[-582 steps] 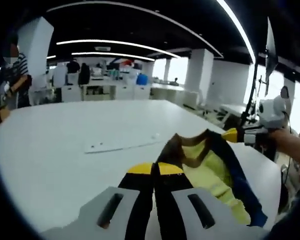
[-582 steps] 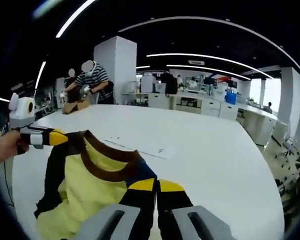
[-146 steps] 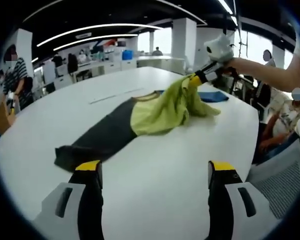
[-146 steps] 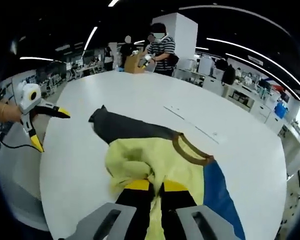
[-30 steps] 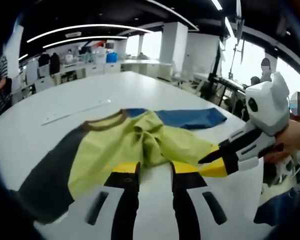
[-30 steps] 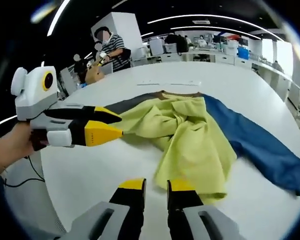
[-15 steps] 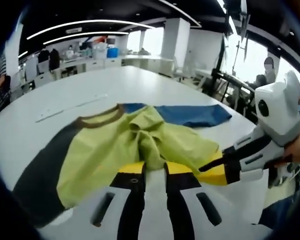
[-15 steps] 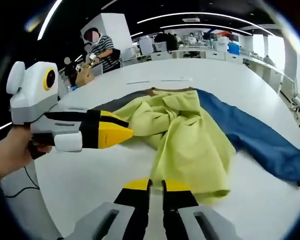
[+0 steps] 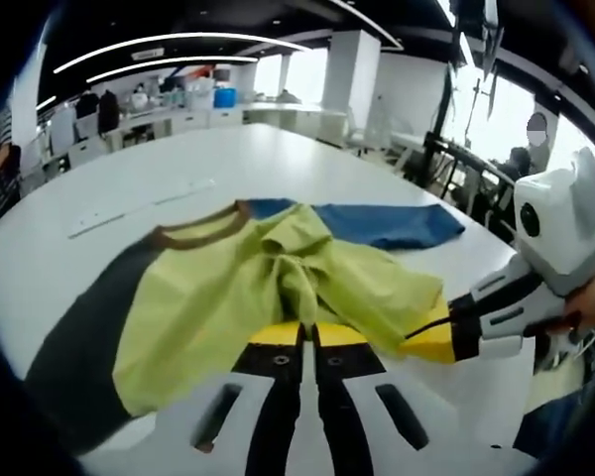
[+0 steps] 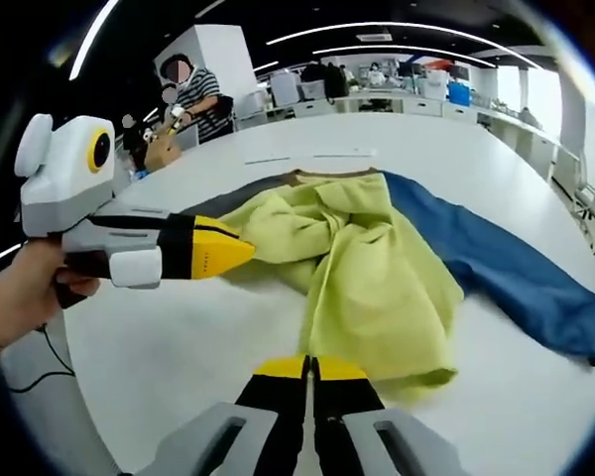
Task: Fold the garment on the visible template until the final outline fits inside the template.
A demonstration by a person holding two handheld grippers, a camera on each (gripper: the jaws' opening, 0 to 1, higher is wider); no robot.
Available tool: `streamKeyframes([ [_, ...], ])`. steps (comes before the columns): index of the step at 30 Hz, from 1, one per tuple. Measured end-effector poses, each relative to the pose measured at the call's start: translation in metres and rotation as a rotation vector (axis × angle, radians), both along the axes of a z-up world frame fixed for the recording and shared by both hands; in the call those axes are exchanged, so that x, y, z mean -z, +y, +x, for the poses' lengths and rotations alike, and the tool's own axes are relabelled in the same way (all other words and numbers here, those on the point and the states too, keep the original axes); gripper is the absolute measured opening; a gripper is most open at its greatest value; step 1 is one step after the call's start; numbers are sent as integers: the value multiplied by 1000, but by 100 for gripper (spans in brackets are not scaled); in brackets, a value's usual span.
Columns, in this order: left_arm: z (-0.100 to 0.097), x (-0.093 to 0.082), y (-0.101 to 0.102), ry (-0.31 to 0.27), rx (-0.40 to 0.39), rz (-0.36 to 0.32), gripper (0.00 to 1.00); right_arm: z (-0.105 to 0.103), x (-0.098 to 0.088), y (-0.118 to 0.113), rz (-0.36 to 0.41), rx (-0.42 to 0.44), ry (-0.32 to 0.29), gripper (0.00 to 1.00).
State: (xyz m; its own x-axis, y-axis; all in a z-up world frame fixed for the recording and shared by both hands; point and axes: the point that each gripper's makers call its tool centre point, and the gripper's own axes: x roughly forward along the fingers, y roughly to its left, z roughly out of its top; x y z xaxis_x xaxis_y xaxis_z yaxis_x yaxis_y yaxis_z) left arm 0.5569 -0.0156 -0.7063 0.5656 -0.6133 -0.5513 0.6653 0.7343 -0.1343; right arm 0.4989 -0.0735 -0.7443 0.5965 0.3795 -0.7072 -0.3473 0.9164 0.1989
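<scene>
Garment [image 9: 218,288] lies crumpled on the white table [image 9: 109,178], straight ahead of both my tongs, yellow body bunched in the middle, dark sleeve [image 9: 79,347] one way, blue sleeve [image 9: 387,226] the other. Long axis runs sleeve to sleeve, crosswise to my left gripper [image 9: 307,332]; collar [image 9: 193,228] on the far side from me. Left jaws look pinched together on a yellow fold at the hem edge nearest me. Right gripper [image 10: 310,369] jaws also closed, tips right at the yellow hem [image 10: 397,372]; whether cloth sits between them, I can't tell for sure. In the right gripper view the blue sleeve [image 10: 496,273] trails off to the right and my left gripper [image 10: 233,253] noses into the yellow from the left. So both tongs sit on the hem side, left nearer the dark sleeve, right nearer the blue. My guess: next move is pulling the hem toward me to flatten. A pale strip [image 9: 139,201] lies beyond the collar; the template itself I can't make out
</scene>
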Motion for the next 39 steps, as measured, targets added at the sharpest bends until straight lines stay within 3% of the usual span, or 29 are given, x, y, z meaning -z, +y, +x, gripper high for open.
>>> streamKeyframes([
  [9,-4,-18,9,8,-30,-62,0,-8,-14,-8,-14,-38,-16,0],
  [13,-6,-22,16,3,-39,-51,0,-15,-20,-10,-28,-78,-22,0],
  [18,-13,-30,31,22,-61,-61,0,-25,-30,-12,-45,-151,-34,0],
  [22,-19,-38,40,26,-83,-91,0,-29,-37,-15,-45,-169,-47,0],
  [27,-29,-41,52,30,-90,-71,0,-36,-44,-18,-45,-200,-58,0],
  [39,-51,-62,77,30,-128,-118,0,-59,-51,-21,-40,-259,-41,0],
])
